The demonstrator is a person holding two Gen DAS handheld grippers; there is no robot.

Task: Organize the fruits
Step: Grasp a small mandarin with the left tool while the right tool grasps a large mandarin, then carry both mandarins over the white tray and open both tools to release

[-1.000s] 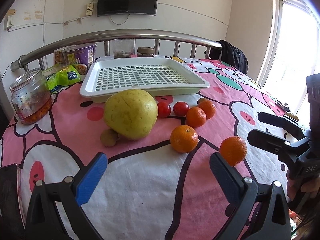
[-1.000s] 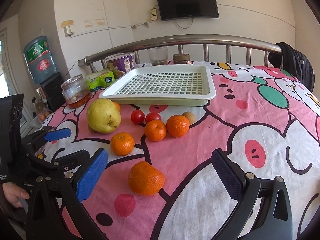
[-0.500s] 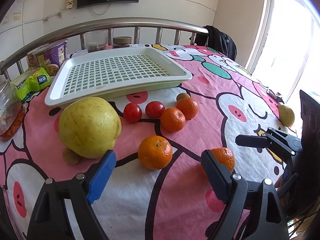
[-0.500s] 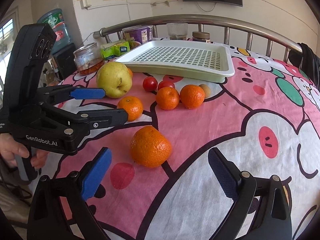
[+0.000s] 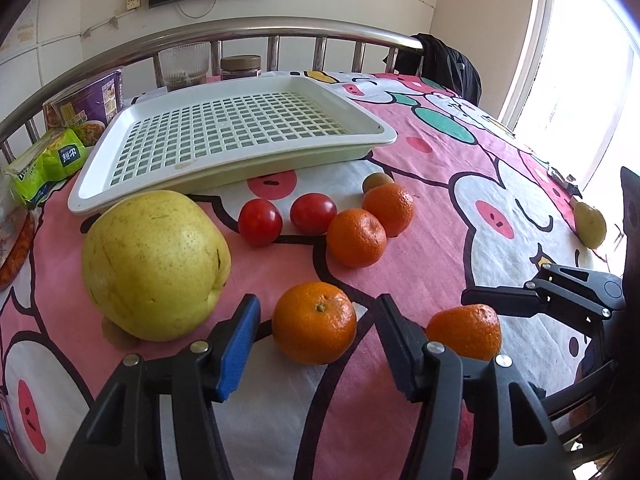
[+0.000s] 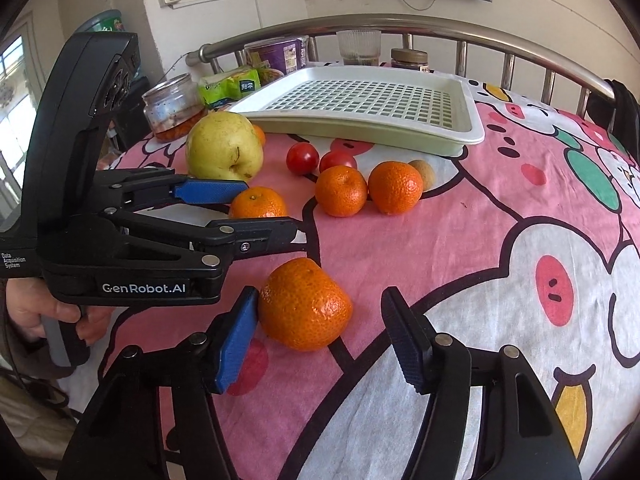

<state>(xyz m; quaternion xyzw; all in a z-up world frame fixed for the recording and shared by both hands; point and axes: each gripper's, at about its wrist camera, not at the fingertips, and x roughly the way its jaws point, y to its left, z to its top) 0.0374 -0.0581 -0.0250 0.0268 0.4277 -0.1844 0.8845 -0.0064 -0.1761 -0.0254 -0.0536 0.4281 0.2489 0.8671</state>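
Note:
A white slotted tray [image 5: 120, 184] [image 6: 472, 128] sits empty at the back of the pink cloth. In front lie a big yellow pear [image 5: 154, 276] [image 6: 224, 148], two tomatoes [image 5: 260, 222] [image 6: 303, 158], a pair of mandarins [image 5: 356, 237] [image 6: 341, 191], and small brown fruits [image 5: 377, 180] [image 6: 423, 169]. My left gripper [image 5: 316, 344] is open around a mandarin [image 5: 314, 322] [image 6: 257, 203], not gripping it. My right gripper [image 6: 318, 342] is open around another mandarin [image 6: 304, 304] [image 5: 464, 332]; its left pad [image 6: 236, 336] touches the fruit.
A metal bed rail [image 5: 240, 34] runs behind the tray, with a jar [image 6: 172, 106], snack packets [image 5: 44, 168], a cup [image 5: 184, 64] and a noodle tub [image 5: 84, 108] beside it. A small pear [image 5: 591, 224] lies near the right edge. The cloth's edge drops off close to me.
Both grippers moved forward and down. The left one now brackets the nearest mandarin; the right one now brackets the front mandarin. Both jaws have narrowed somewhat.

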